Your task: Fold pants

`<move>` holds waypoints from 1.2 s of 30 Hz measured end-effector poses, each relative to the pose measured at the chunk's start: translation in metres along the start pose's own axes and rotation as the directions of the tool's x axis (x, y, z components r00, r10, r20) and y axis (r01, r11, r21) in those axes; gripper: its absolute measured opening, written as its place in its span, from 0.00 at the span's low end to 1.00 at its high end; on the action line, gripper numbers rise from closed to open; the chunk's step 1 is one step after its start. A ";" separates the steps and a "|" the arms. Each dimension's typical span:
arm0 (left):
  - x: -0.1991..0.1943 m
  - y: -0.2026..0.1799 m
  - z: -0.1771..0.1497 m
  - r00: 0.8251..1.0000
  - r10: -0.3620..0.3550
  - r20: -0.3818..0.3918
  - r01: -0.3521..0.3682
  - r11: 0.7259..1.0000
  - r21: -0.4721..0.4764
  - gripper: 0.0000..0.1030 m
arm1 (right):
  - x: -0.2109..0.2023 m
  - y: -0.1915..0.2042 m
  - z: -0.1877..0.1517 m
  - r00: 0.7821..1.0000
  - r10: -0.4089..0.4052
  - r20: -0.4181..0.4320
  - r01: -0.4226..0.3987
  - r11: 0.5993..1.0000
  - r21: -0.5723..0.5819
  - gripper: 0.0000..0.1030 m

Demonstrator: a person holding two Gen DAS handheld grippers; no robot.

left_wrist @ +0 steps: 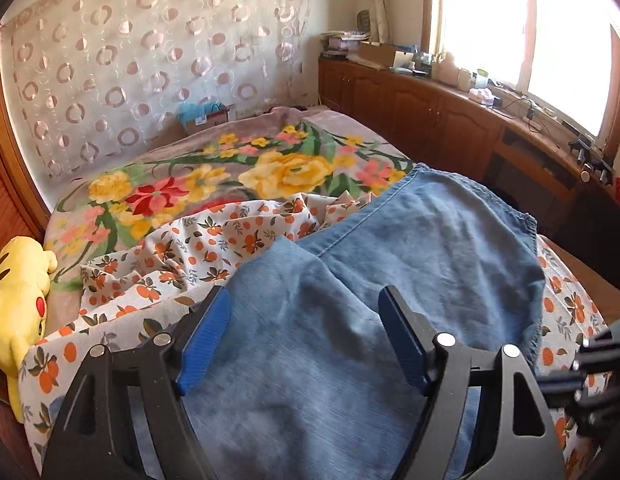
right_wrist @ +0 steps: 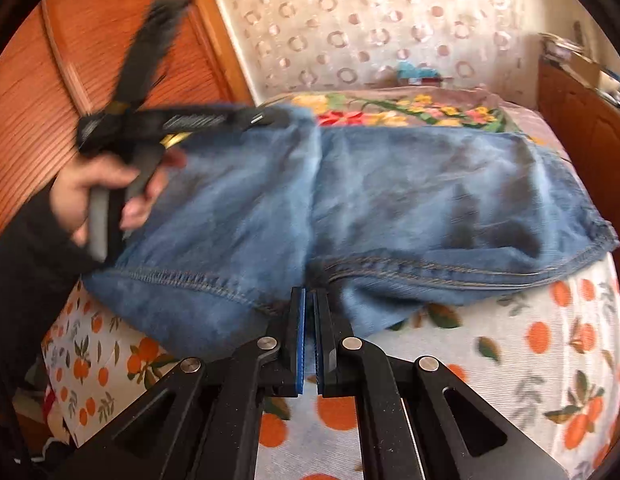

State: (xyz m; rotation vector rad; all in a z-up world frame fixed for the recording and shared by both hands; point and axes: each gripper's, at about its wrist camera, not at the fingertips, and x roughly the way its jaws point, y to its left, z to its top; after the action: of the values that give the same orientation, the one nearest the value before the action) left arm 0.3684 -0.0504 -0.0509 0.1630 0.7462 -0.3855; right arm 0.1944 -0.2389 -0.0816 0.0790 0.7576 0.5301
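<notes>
Our left gripper (left_wrist: 305, 312) stands wide apart above the pants (left_wrist: 350, 280), pinching nothing. Our right gripper (right_wrist: 309, 300) is clamped together at the near seam; we cannot tell whether denim is caught. The blue pants lie folded across the orange-print sheet (right_wrist: 510, 344) on the bed, floral blanket (left_wrist: 229, 176) beyond.

No text, label, brand or number can be read anywhere.

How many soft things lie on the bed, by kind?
Blue denim pants: 1
Orange-print sheet: 1
Floral blanket: 1
Yellow plush toy: 1
Total: 4
</notes>
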 end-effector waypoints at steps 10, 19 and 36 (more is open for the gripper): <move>-0.024 -0.024 -0.017 0.999 -0.025 0.042 0.026 0.999 -0.022 0.76 | -0.035 -0.051 0.003 0.982 -0.172 0.081 0.162 0.980 0.112 0.32; -0.012 -0.036 -0.038 0.999 -0.044 0.021 0.046 0.997 -0.059 0.76 | -0.040 -0.077 0.001 0.963 -0.262 0.062 0.248 0.953 0.176 0.43; 0.012 -0.046 -0.055 0.999 -0.019 -0.035 0.018 0.999 -0.046 0.76 | -0.041 -0.085 0.021 0.921 -0.389 -0.022 0.387 0.904 0.181 0.44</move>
State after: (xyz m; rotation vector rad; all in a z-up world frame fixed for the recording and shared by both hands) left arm 0.3238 -0.0804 -0.0993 0.1205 0.7917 -0.3839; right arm 0.2203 -0.3299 -0.0616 0.0982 0.7817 0.0782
